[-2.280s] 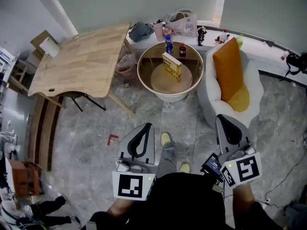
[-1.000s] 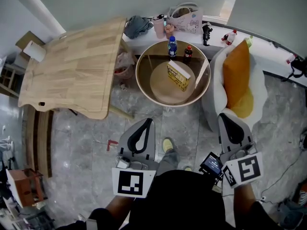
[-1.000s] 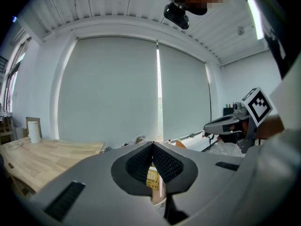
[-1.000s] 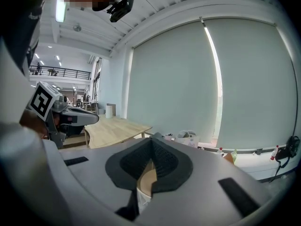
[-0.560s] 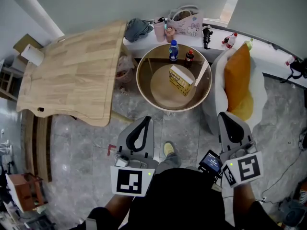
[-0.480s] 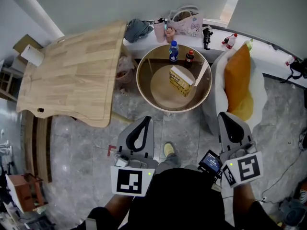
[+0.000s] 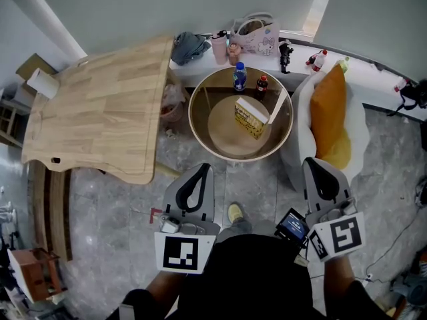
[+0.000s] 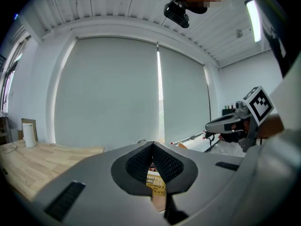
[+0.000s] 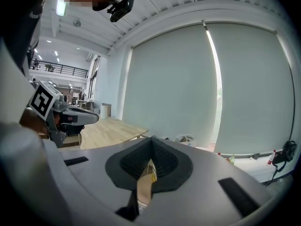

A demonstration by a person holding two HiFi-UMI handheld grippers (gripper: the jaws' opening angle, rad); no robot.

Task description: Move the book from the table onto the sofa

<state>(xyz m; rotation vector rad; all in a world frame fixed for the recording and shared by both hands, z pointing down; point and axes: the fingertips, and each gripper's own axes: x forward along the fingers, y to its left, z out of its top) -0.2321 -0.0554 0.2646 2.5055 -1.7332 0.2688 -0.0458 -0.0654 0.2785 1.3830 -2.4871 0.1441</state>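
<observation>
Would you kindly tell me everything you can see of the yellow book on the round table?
The book is thick and closed, with a yellow cover bearing dark print and a white page edge facing up. It appears to stand on edge, turned at an angle, near the middle of the round table. Only the table touches it; the blue bottle and the dark bottle beyond it stand apart from it.

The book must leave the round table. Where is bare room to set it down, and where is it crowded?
The wooden table is almost wholly bare, from the paper roll at its far corner to the edge nearest the round table. On the sofa, the orange cushion fills most of the seat; only white margins show. The ledge behind is crowded.
</observation>
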